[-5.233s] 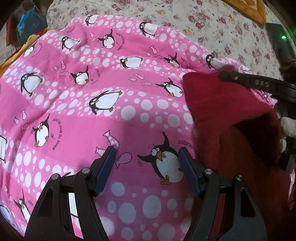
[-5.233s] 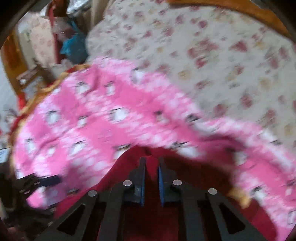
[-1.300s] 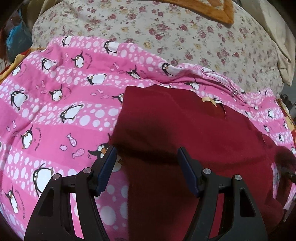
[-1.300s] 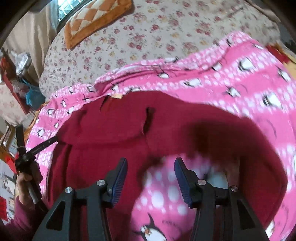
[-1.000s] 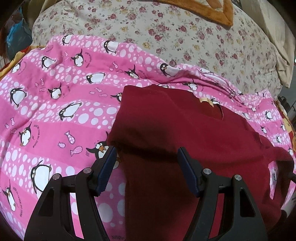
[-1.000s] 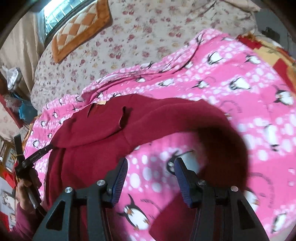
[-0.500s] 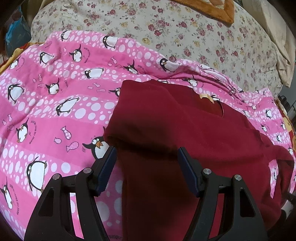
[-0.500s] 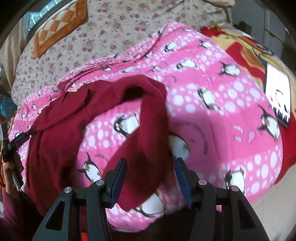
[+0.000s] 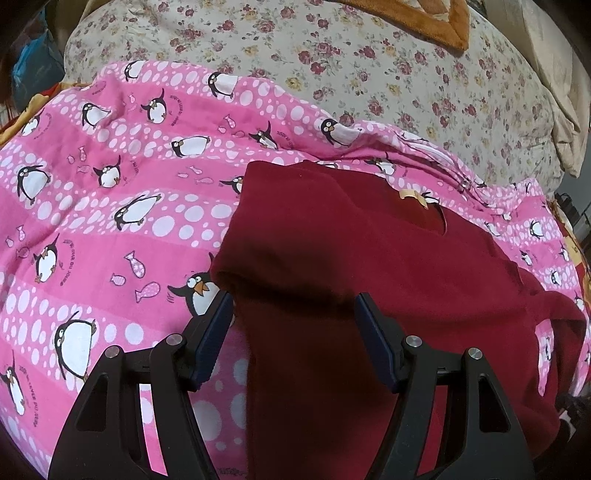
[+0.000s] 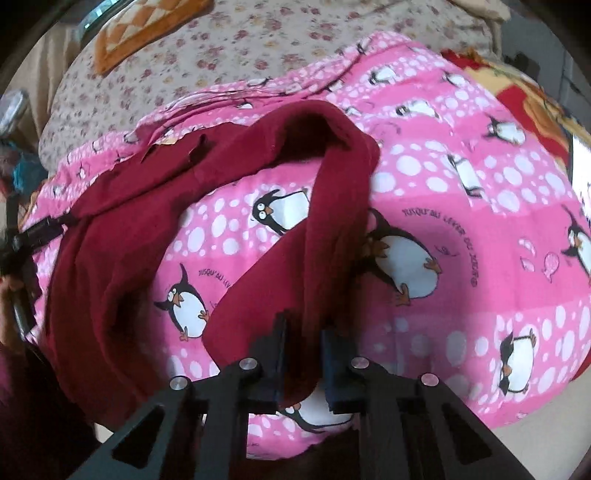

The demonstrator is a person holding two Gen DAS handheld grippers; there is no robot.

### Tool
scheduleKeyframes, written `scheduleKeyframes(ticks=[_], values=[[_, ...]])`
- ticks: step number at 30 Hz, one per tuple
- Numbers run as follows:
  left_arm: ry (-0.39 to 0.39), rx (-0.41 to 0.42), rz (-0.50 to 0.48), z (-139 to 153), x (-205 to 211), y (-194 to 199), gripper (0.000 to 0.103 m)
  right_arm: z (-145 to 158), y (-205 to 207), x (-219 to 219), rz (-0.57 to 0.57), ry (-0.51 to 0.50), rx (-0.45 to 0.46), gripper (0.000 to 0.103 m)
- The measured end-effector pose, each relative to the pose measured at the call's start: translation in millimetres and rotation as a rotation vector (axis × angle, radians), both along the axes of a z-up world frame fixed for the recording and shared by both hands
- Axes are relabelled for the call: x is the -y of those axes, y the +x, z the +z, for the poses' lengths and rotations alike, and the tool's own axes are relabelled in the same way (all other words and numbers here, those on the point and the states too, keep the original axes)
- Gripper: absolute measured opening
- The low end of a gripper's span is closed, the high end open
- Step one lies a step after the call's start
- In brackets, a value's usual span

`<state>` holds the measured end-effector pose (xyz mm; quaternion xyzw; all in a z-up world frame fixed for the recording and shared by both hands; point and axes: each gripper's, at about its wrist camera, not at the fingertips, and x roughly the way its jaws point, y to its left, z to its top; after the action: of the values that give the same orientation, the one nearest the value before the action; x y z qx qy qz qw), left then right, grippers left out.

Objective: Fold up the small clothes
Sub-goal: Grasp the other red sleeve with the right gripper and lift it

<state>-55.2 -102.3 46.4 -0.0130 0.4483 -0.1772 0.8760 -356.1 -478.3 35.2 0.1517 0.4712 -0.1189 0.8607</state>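
A dark red garment point(image 9: 369, 266) lies spread on a pink penguin-print blanket point(image 9: 110, 221). My left gripper point(image 9: 293, 328) is open above the garment's left side, its jaws standing wide apart over the cloth. In the right wrist view the garment point(image 10: 122, 236) has one long sleeve point(image 10: 332, 177) arching over the blanket toward me. My right gripper point(image 10: 303, 365) is closing on that sleeve's end, the cloth between its narrowed jaws. My left gripper also shows at the far left of the right wrist view point(image 10: 22, 240).
A floral bedsheet point(image 9: 369, 74) lies beyond the blanket, with an orange checked cushion point(image 10: 147, 29) at the back. A red and yellow cloth point(image 10: 535, 103) lies at the right edge. The blanket's front edge point(image 10: 406, 424) drops off just below my right gripper.
My right gripper's jaws went from wide open to nearly closed around the sleeve end. The sleeve has swung toward me. My left gripper has stayed open over the garment.
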Motion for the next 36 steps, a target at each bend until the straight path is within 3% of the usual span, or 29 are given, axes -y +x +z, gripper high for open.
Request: scheduleKeyframes(ticks=[6, 11, 16, 22, 24, 27, 29, 31, 32, 36], values=[[-0.053, -0.026, 0.027, 1, -10, 3, 0.068, 47, 5, -5, 0.026, -0.288, 0.028, 0.007], [-0.057, 0.0, 0.03, 8, -12, 1, 0.068, 91, 29, 12, -0.008, -0.562, 0.041, 0.007], [-0.066, -0.002, 0.03, 9, -15, 2, 0.068, 114, 72, 22, -0.012, -0.714, 0.062, 0.007], [-0.058, 0.004, 0.035, 10, -15, 5, 0.068, 133, 114, 6, 0.057, -0.67, 0.121, 0.007], [-0.066, -0.005, 0.037, 9, -16, 6, 0.068, 139, 116, 10, 0.059, -0.539, 0.163, 0.007], [-0.084, -0.007, 0.03, 11, -17, 6, 0.068, 140, 102, 29, 0.034, -0.264, 0.218, 0.008], [-0.083, -0.004, 0.025, 12, -15, 5, 0.068, 135, 85, 39, 0.004, -0.154, 0.237, 0.017], [-0.084, -0.009, 0.015, 11, -13, 4, 0.068, 126, 61, 46, -0.029, -0.092, 0.25, 0.061], [-0.083, -0.012, 0.01, 10, -12, 3, 0.068, 120, 46, 49, -0.045, -0.068, 0.245, 0.066], [-0.068, -0.022, -0.004, 6, -7, 1, 0.068, 95, 2, 60, -0.116, -0.071, 0.161, 0.067]])
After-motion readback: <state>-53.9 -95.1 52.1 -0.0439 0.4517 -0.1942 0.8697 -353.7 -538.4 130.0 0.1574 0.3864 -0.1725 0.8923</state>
